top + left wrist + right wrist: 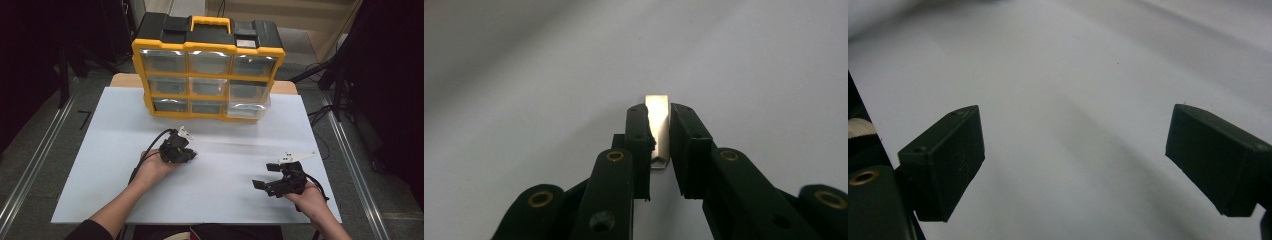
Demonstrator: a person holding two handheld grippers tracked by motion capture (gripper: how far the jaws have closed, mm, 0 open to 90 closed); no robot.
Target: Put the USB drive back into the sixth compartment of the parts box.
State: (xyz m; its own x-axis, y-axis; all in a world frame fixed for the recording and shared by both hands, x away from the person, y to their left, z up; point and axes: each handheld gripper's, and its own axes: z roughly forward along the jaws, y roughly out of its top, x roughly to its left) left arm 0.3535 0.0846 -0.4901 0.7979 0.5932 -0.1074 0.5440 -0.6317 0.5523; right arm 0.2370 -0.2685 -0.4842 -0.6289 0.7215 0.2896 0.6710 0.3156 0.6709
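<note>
My left gripper (658, 131) points down at the white table top (100, 165) and is shut on a small shiny metal strip (658, 112). The strip stands between the two black pads, and its top end shows above them. From above, the left gripper (189, 154) sits left of centre, and the hand and gripper body hide the strip. My right gripper (266, 176) rests low over the table at the front right. Its jaws (1075, 155) stand wide open with only bare white surface between them.
A yellow and black organiser box (207, 75) with clear drawers stands upright at the back of the table. Its bottom right drawer (248, 109) sticks out a little. Dark stands and cables flank the table on both sides.
</note>
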